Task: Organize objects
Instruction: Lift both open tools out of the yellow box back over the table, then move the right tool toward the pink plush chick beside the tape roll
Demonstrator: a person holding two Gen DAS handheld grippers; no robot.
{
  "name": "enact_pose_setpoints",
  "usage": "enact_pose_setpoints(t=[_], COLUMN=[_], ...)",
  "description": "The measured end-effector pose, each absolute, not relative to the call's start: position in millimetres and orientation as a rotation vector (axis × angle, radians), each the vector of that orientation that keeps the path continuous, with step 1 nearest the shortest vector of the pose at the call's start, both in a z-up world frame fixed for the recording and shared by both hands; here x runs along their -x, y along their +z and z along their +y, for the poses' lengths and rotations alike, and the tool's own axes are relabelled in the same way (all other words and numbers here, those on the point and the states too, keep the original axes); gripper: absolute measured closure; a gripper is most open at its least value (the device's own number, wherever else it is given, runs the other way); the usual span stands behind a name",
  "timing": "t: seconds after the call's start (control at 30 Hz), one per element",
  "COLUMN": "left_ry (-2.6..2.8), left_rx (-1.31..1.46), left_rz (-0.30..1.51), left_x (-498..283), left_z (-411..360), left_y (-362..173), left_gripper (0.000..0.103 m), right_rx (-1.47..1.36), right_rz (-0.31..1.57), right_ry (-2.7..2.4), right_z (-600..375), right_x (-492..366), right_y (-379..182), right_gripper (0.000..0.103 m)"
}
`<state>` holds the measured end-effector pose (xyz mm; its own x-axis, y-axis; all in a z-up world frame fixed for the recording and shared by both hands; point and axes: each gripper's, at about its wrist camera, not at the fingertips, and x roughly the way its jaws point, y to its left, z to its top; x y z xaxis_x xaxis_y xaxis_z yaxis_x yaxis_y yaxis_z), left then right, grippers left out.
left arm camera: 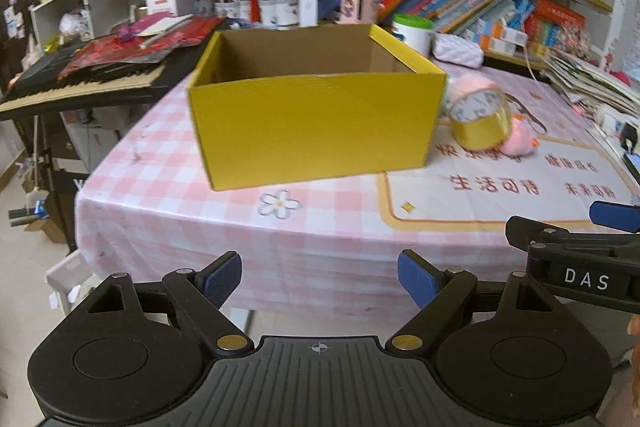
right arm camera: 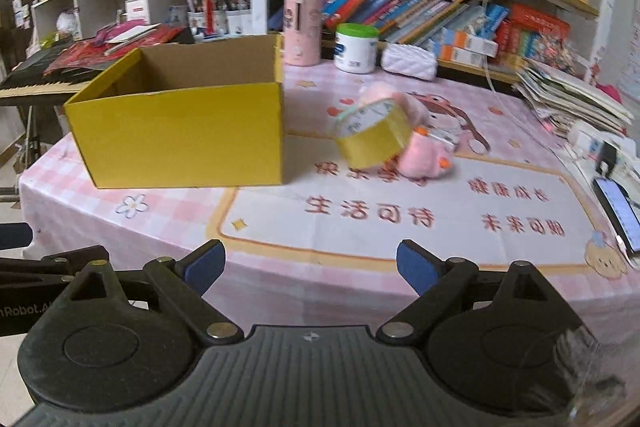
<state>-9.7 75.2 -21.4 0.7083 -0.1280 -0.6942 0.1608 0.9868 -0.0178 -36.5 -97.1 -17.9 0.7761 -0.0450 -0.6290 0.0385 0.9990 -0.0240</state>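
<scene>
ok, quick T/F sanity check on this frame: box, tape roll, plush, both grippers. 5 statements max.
1. The yellow box sits open-topped on the table, with nothing visible inside. True.
2. The yellow tape roll is inside the box. False: it is on the tablecloth beside the box, against the pink plush toy.
3. The right gripper is closed on the tape roll. False: its jaws are wide apart with nothing between them, well short of the roll.
4. The left gripper is open and holds nothing. True.
5. A white jar with a green lid stands behind the plush, near the bookshelf. True.
</scene>
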Motion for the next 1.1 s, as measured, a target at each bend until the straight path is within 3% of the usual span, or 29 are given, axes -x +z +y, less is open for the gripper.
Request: enact_pose_setpoints(t=[0.5,1.1], left_ry=[-0.294,-0.297], left_rx=[-0.106,-0.12], left_rz=[0.781,0.774], left_x=[-8.3,-62.0], left_z=[12.7,-67.3], left_y=[-25.6,-22.5], left_gripper=[0.016,0.016], right_rx=[-0.051,-0.062], right_rz=[0.707,0.72], right_ry=[-0.2,-0.225], right_z=[-153.7,-234.4], right_x=[49.6,-8.6], right_y=[-25.9,-20.8], right_gripper=[0.009,0.009])
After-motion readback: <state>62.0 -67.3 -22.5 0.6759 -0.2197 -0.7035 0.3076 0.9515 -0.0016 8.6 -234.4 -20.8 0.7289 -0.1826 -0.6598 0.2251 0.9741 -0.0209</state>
